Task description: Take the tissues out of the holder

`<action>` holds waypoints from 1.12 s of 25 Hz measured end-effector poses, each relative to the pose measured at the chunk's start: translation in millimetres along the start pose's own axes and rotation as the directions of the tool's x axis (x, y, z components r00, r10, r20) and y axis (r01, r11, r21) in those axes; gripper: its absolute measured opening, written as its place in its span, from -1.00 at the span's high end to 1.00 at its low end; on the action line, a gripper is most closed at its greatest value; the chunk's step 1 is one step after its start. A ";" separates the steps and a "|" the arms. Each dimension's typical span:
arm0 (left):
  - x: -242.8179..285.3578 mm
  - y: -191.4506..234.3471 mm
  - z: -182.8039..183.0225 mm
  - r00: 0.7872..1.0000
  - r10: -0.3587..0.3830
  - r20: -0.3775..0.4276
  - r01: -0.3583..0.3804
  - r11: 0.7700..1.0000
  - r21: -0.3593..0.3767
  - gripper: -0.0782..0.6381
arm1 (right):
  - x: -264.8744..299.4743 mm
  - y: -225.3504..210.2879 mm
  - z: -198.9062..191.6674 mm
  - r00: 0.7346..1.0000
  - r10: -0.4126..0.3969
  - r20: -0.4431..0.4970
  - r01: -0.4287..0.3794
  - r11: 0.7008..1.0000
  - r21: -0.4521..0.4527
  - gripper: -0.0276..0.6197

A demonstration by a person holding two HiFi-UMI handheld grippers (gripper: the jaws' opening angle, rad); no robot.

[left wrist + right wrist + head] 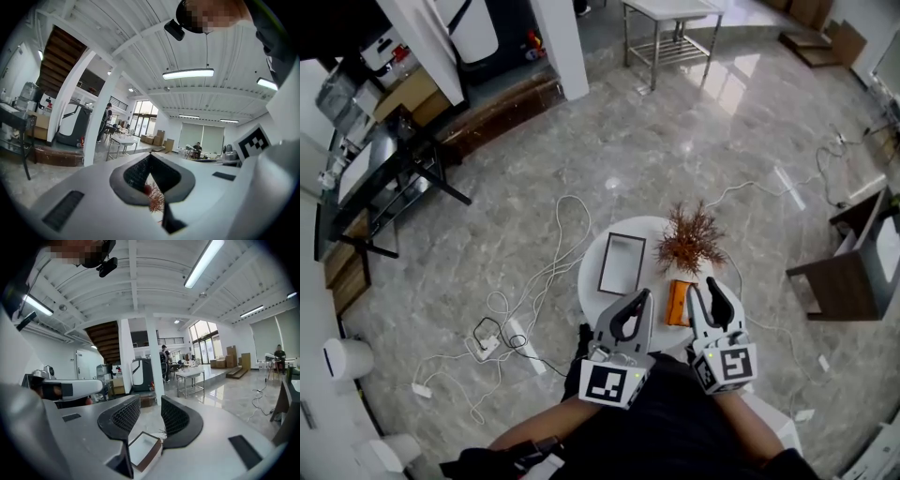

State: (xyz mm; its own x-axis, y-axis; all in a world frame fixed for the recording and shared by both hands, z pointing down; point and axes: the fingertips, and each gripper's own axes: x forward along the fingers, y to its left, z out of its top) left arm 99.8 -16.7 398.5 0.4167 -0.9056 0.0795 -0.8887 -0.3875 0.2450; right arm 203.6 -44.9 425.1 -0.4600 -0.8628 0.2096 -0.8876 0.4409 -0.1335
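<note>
Head view: orange tissue holder lay on round white table, just on the person's side of the dried reddish plant. Its long axis ran from the plant toward the person, far end tipped slightly right. Tissues themselves too small to make out. A dark-framed white tray sat left of the plant. Left gripper and right gripper hung over the table's near edge, flanking the holder. Grey marble floor; white cables looped left of the plant.

Left gripper view: jaw tips clenched together, gripping nothing; plant showed through the slit below them.

Right gripper view: jaws released, standing apart, empty; tray below them. Open hall, white columns, metal table beyond.
</note>
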 end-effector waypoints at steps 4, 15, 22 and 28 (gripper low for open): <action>-5.6 18.2 7.0 1.000 0.000 0.017 0.000 1.000 0.002 0.79 | 9.2 21.8 7.8 1.000 0.024 0.000 -0.024 1.000 -0.021 0.48; -10.7 59.8 23.6 0.999 -0.022 0.032 0.023 1.000 -0.007 0.79 | 28.6 50.9 23.1 0.997 -0.026 0.074 0.030 0.998 -0.063 0.74; -5.8 74.1 28.7 0.997 -0.074 0.028 0.075 0.997 -0.013 0.79 | 36.2 59.2 36.9 0.990 -0.097 0.104 0.107 0.990 -0.089 0.89; -0.3 82.2 33.9 0.991 -0.134 0.024 0.134 0.991 0.010 0.79 | 41.4 68.9 44.1 0.982 -0.139 0.128 0.155 0.980 -0.124 0.89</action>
State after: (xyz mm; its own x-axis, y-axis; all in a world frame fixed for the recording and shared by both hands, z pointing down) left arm 20.1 -54.1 385.9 0.5275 -0.8493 0.0223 -0.8267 -0.5070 0.2441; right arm 124.3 -61.2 381.9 -0.3255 -0.9402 0.1004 -0.9440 0.3292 0.0219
